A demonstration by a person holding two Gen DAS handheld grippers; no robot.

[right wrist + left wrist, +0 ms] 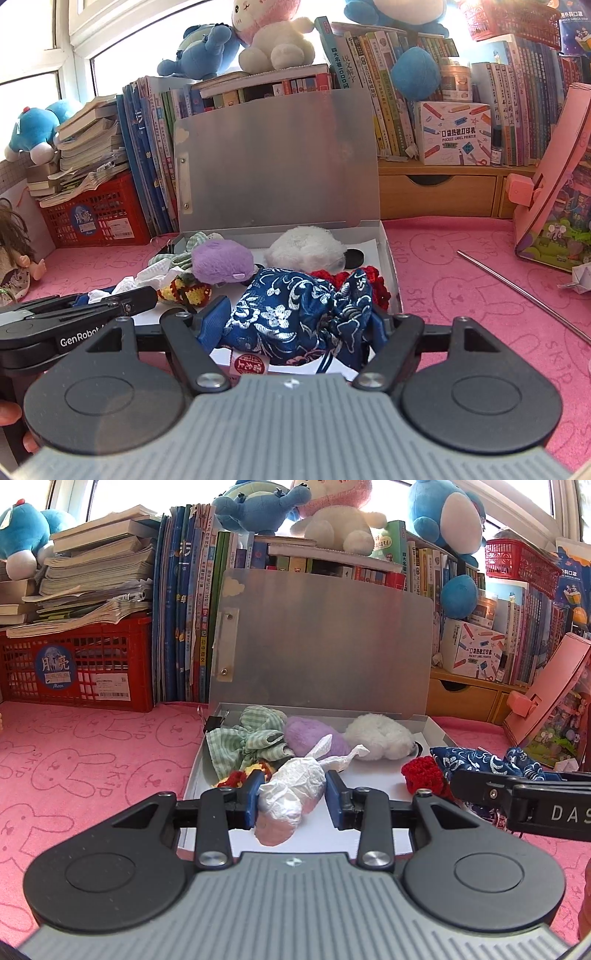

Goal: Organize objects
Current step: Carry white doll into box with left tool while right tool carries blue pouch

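open metal box [424, 716], lid upright; inside: green checked cloth [255, 738], purple plush [310, 734], white plush [380, 738], red knit piece [421, 775]; white-wrapped bundle [291, 794] and blue brocade pouch [295, 314] above its front part

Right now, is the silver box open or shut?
Open. The silver box has its lid standing upright against the books, and the soft toys inside show.

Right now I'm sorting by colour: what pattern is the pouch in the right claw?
Dark blue pouch with silver-white floral brocade; clearest in the right wrist view.
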